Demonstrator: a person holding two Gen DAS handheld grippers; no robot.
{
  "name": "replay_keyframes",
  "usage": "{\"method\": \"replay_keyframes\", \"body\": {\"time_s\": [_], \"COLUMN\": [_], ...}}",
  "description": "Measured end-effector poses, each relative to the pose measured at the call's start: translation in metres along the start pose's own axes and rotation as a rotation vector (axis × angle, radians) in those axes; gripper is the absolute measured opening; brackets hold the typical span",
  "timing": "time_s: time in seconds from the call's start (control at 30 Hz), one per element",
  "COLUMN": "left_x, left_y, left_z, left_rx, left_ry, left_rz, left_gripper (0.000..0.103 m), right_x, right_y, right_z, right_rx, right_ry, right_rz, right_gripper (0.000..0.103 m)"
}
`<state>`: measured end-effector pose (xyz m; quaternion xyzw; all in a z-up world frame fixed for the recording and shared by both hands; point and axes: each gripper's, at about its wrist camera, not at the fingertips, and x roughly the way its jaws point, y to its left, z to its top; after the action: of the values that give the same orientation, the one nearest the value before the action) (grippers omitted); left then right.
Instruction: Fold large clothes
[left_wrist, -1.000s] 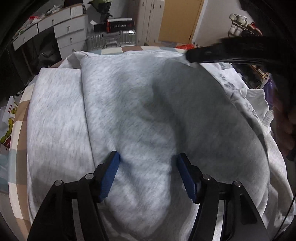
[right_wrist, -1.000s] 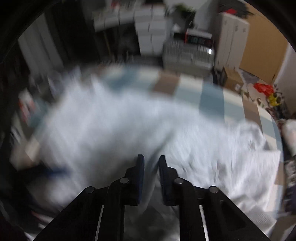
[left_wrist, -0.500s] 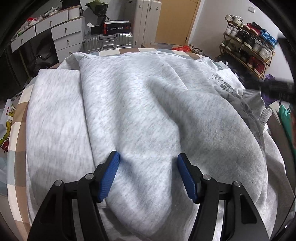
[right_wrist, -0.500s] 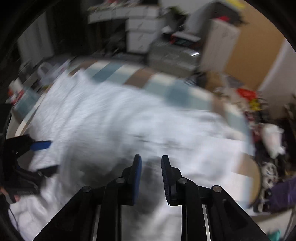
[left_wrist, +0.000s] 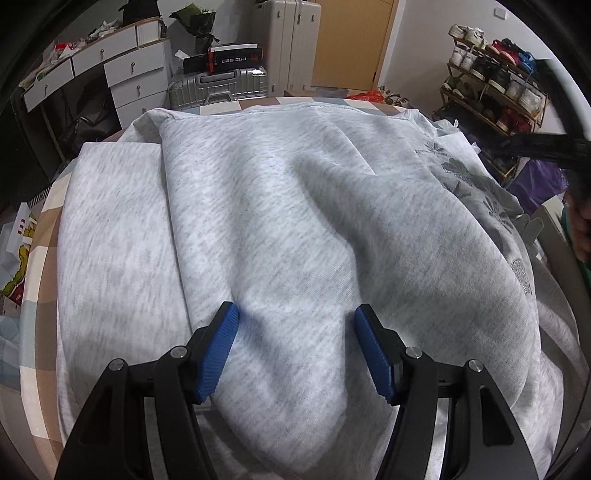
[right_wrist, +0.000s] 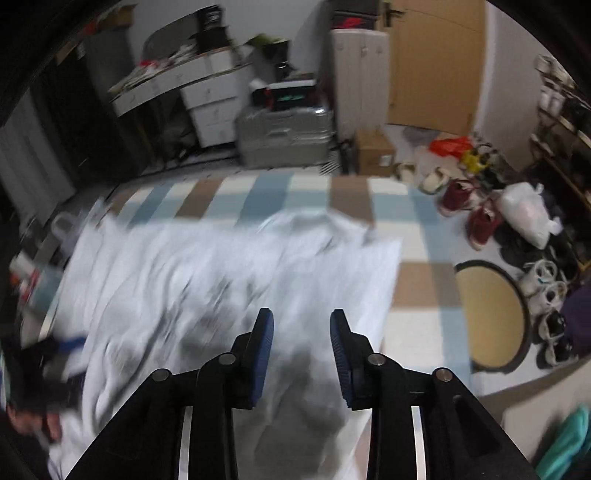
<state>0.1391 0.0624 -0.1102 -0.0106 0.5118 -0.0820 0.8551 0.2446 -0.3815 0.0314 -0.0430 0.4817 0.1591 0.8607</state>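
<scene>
Just ahead of the left gripper (left_wrist: 295, 347), whose jaws stand wide, the grey sweatshirt (left_wrist: 295, 206) lies folded over itself. A rounded fold of it bulges up between the jaws, but the blue pads do not seem to press it, so this looks like a steadying post rather than a grip; contact underneath I cannot tell. The right gripper (right_wrist: 301, 347) hovers over the same garment with its jaws moderately apart; they have just been opening, and nothing sits between them, which suggests a released edge. Left of the left jaws a flatter layer spreads onto the checked bed cover (right_wrist: 258, 188). The sweatshirt's long axis runs straight away from the jaws, its stitched far edge toward the silver suitcase (left_wrist: 218, 86).
</scene>
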Motion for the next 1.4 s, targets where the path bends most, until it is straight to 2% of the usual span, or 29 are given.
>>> {"method": "replay_keyframes", "body": {"time_s": [0.07,0.13,0.17,0.23,0.3,0.37,0.4,0.5,0.57,0.6,0.63,0.67,0.77,0.87,0.9,0.93,0.97,1.0,1.03,1.07,1.1,1.13,1.2,1.27,1.3,1.37,1.4], "left_x": [0.0,0.001,0.002,0.0,-0.008,-0.027,-0.046,-0.088,-0.107,-0.113,-0.117,-0.119,-0.116,-0.099,-0.094,-0.095,-0.091,-0.091,-0.09,-0.09,-0.097,-0.105,-0.132,-0.155,-0.161,-0.171,-0.17], "left_y": [0.0,-0.003,-0.004,-0.005,-0.003,-0.002,-0.002,-0.002,-0.006,-0.007,-0.009,-0.01,-0.014,-0.018,-0.018,-0.019,-0.016,-0.012,-0.009,-0.007,-0.008,-0.007,-0.004,0.006,0.01,0.022,0.021], "left_z": [0.0,0.0,0.001,0.002,0.003,0.001,-0.002,-0.022,-0.046,-0.059,-0.071,-0.084,-0.122,-0.154,-0.16,-0.16,-0.159,-0.157,-0.155,-0.153,-0.151,-0.152,-0.153,-0.166,-0.173,-0.196,-0.211], "left_rx": [-0.001,0.013,0.022,0.027,0.016,0.004,0.004,-0.004,-0.008,-0.012,-0.014,-0.019,-0.001,0.04,0.055,0.081,0.073,0.031,-0.002,-0.01,0.007,0.016,0.006,-0.052,-0.083,-0.176,-0.211], "left_ry": [0.001,0.001,0.0,0.008,0.038,0.052,0.03,-0.028,-0.002,0.022,0.049,0.073,0.164,0.263,0.262,0.219,0.221,0.235,0.258,0.279,0.273,0.251,0.178,0.149,0.142,0.14,0.138], "left_rz": [0.0,0.013,0.019,0.021,0.019,0.041,0.05,0.072,0.051,0.033,0.021,0.017,-0.001,0.058,0.068,0.09,0.152,0.164,0.163,0.18,0.222,0.238,0.234,0.237,0.233,0.198,0.185], "left_gripper": [0.06,0.061,0.062,0.063,0.063,0.063,0.063,0.063,0.063,0.063,0.063,0.063,0.063,0.063,0.072,0.079,0.091,0.091,0.091,0.09,0.09,0.09,0.09,0.09,0.09,0.09,0.09], "right_x": [0.033,0.068,0.063,0.059,0.039,0.002,-0.025,-0.092,-0.118,-0.131,-0.134,-0.138,-0.129,-0.107,-0.092,-0.082,-0.071,-0.062,-0.064,-0.072,-0.08,-0.097,-0.122,-0.138,-0.145,-0.143,-0.139], "right_y": [-0.003,-0.009,-0.006,-0.004,-0.005,-0.002,0.003,0.029,0.046,0.055,0.063,0.069,0.08,0.059,0.051,0.047,0.043,0.039,0.037,0.037,0.038,0.041,0.054,0.067,0.075,0.083,0.089], "right_z": [-0.003,-0.012,-0.013,-0.021,-0.028,-0.039,-0.05,-0.085,-0.096,-0.107,-0.113,-0.124,-0.16,-0.187,-0.198,-0.206,-0.217,-0.225,-0.227,-0.226,-0.225,-0.222,-0.22,-0.222,-0.226,-0.237,-0.241], "right_rx": [0.002,-0.006,-0.045,-0.06,-0.017,0.023,0.02,-0.049,-0.089,-0.109,-0.128,-0.145,-0.174,-0.104,-0.064,-0.043,-0.016,0.001,0.019,0.067,0.101,0.155,0.184,0.173,0.161,0.146,0.142], "right_ry": [0.097,0.22,0.133,0.129,0.104,0.049,0.016,-0.048,-0.093,-0.109,-0.117,-0.117,-0.043,0.045,0.122,0.168,0.221,0.262,0.253,0.247,0.234,0.182,0.087,-0.003,-0.076,-0.187,-0.21], "right_rz": [-0.07,-0.083,-0.091,-0.088,-0.028,0.073,0.107,0.159,0.181,0.172,0.157,0.141,0.086,0.096,0.094,0.086,0.068,0.032,-0.032,-0.011,0.028,0.104,0.206,0.31,0.375,0.439,0.449], "right_gripper": [0.031,0.032,0.034,0.034,0.034,0.034,0.034,0.036,0.052,0.066,0.072,0.072,0.072,0.072,0.072,0.072,0.072,0.073,0.073,0.073,0.073,0.073,0.073,0.076,0.08,0.083,0.083]}}
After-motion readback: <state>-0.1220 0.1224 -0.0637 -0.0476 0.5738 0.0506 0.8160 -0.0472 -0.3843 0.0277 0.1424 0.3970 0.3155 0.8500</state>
